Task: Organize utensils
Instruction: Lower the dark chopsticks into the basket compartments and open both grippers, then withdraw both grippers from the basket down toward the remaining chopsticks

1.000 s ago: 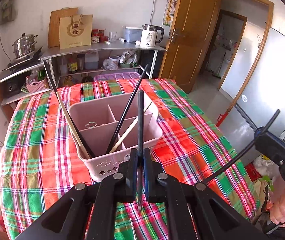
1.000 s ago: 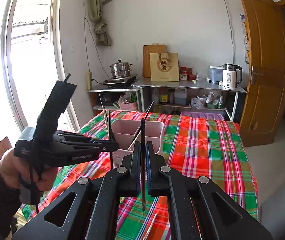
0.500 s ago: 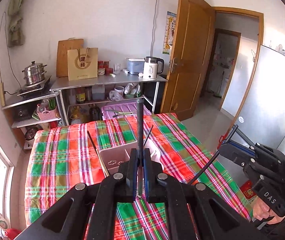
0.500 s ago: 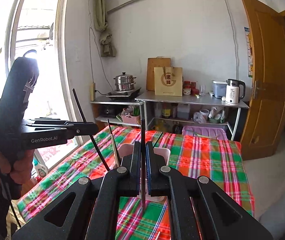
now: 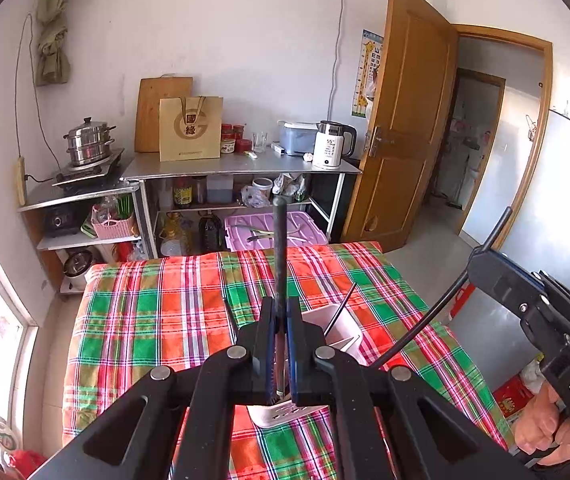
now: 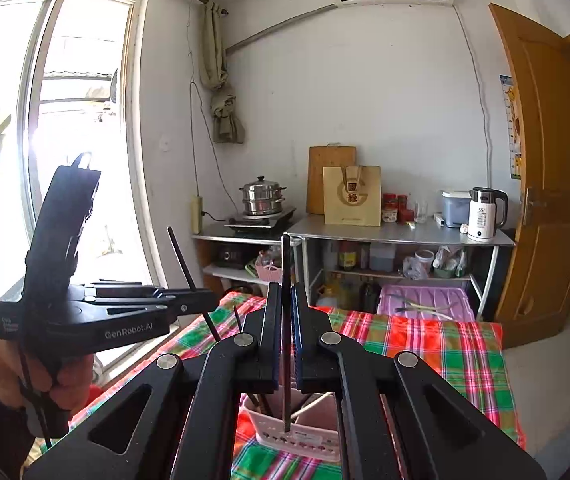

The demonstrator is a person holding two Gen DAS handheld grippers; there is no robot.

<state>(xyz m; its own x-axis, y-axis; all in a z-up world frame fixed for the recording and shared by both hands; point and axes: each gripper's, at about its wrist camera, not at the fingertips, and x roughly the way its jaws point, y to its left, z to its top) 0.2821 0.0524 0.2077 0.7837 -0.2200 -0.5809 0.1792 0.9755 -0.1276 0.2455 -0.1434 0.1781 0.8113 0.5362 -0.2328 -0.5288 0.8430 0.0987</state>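
Observation:
My left gripper (image 5: 280, 312) is shut on a black chopstick (image 5: 280, 248) that stands upright between its jaws. My right gripper (image 6: 285, 300) is shut on another black chopstick (image 6: 286, 264), also upright. Both are raised above a pink divided utensil caddy (image 5: 339, 328) on the plaid tablecloth; the caddy also shows in the right wrist view (image 6: 301, 436), with several chopsticks leaning in it. The left gripper appears in the right wrist view (image 6: 201, 300), and the right gripper at the right edge of the left wrist view (image 5: 481, 260). The caddy is mostly hidden behind the jaws.
The table has a red, green and white plaid cloth (image 5: 157, 320). Behind it stand metal shelves (image 5: 241, 168) with a kettle, a paper bag, a steamer pot and a purple bin (image 5: 273, 232). A wooden door (image 5: 409, 120) is open at the right, a window (image 6: 65, 120) at the left.
Both grippers have lifted up and back from the caddy, each still holding its chopstick. The caddy now sits lower and smaller in both views.

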